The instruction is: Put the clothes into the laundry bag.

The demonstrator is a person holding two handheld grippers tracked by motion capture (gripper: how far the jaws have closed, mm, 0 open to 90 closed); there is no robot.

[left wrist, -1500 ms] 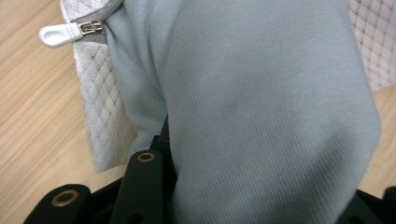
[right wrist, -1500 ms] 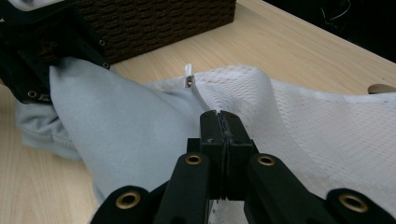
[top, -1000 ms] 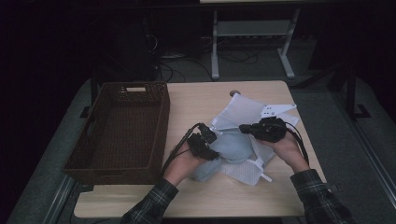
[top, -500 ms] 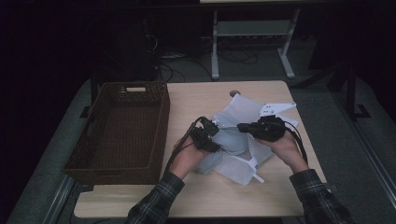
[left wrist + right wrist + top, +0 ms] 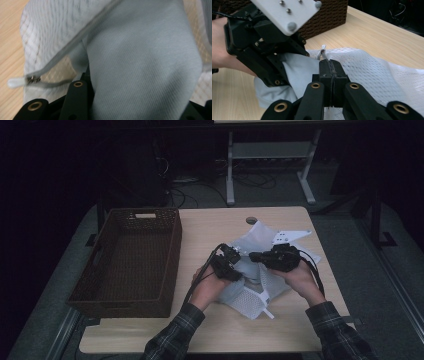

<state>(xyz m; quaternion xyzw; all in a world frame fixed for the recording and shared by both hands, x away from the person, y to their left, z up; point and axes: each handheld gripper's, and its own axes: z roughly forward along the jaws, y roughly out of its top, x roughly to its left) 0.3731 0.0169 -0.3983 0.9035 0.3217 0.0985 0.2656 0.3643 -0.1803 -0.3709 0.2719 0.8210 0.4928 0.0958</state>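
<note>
A light wooden desk (image 5: pixel 300 320) carries a dark wicker basket (image 5: pixel 130 260) at its left. Right of it lies a white mesh laundry bag (image 5: pixel 250 295) holding pale grey cloth (image 5: pixel 140 62). The left claw (image 5: pixel 231 258) is clenched on that cloth; the right claw (image 5: pixel 331 67) is clenched on the bag's zipper pull (image 5: pixel 322 51).

Left hand-held gripper (image 5: pixel 235 256) clamped, right hand-held gripper (image 5: pixel 329 65) jaws pressed together, tips nearly meeting
</note>
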